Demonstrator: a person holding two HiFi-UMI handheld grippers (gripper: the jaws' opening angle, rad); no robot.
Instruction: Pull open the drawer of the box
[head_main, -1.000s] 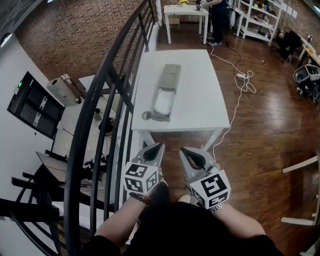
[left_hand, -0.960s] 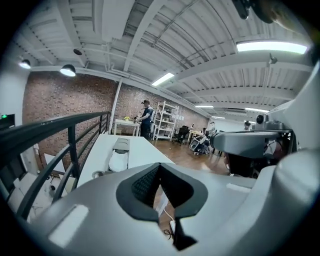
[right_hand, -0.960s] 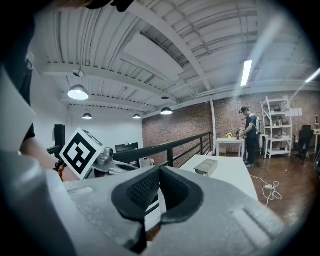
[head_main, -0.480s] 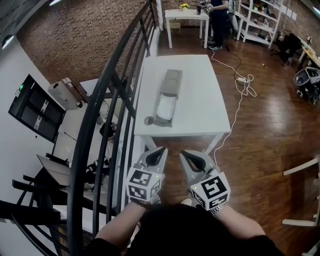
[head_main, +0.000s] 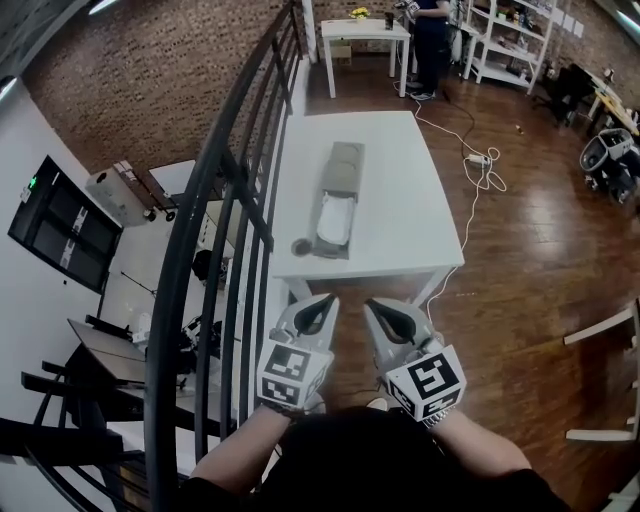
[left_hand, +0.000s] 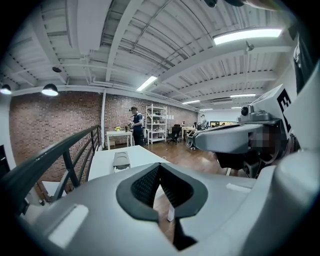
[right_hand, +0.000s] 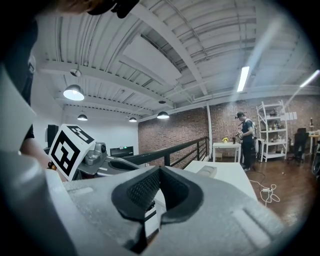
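L gripper (head_main: 325, 300) & R gripper (head_main: 372, 304) fingers pressed together, empty, box (head_main: 336, 200) on table (head_main: 400, 200) ahead

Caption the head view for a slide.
Left gripper and right gripper, both shut, held short of the white table bearing the grey box.

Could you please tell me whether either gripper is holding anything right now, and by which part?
Nothing is held: the left gripper and right gripper are both shut and empty, short of the white table where the long grey box lies.
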